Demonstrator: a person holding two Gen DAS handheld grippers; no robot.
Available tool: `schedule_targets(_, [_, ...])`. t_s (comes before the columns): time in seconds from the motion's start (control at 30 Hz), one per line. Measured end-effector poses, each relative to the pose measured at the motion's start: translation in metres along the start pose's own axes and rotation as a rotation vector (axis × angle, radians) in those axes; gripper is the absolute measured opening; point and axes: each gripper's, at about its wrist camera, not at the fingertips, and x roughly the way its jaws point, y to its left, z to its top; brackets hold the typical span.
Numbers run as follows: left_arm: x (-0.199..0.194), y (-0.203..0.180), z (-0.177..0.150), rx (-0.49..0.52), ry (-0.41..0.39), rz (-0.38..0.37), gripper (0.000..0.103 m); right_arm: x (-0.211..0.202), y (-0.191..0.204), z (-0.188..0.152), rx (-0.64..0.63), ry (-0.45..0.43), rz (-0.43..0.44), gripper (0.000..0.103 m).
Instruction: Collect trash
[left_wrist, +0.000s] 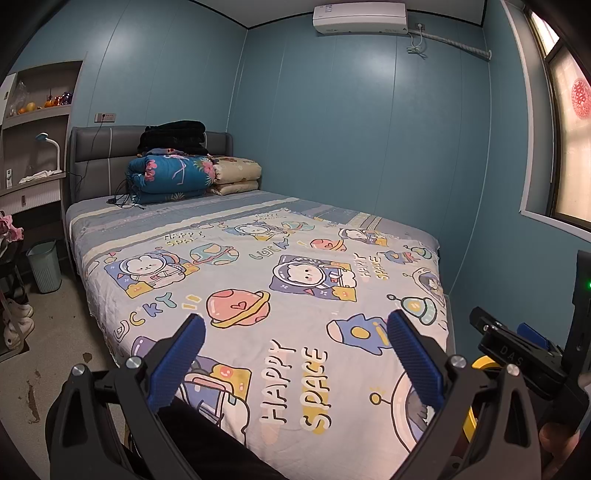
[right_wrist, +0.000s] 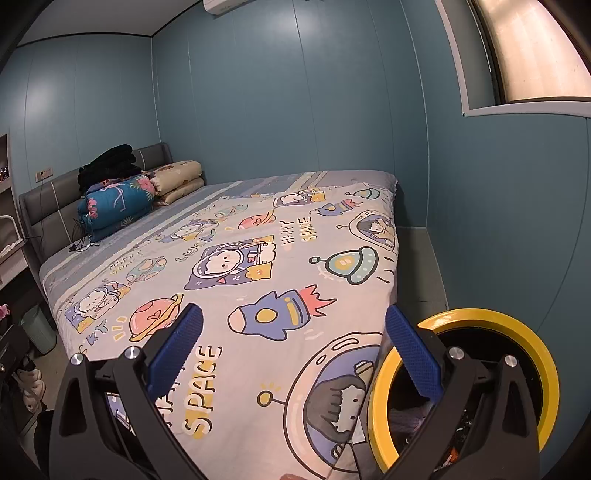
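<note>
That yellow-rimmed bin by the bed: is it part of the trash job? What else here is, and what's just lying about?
Belongs to the job:
yellow-rimmed bin
green wastebasket
left gripper, open
right gripper, open

Just lying about:
folded quilts
black clothes
desk lamp
shoes

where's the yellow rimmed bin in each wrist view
Left wrist: only a sliver of the round yellow-rimmed black bin shows, low right, behind the right gripper.
Right wrist: bin fills the lower right, beside the bed's foot corner.
Shared landmark: the blue rocket print on the sheet.
</note>
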Motion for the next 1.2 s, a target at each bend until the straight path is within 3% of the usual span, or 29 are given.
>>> schedule_targets(1.2, [0.0035, -0.0012, -0.0054, 0.000, 0.023, -0.014, 0.095, 0.0071, -0.0013, -0.0066, 0.014, 0.041, 0.003, 0.095])
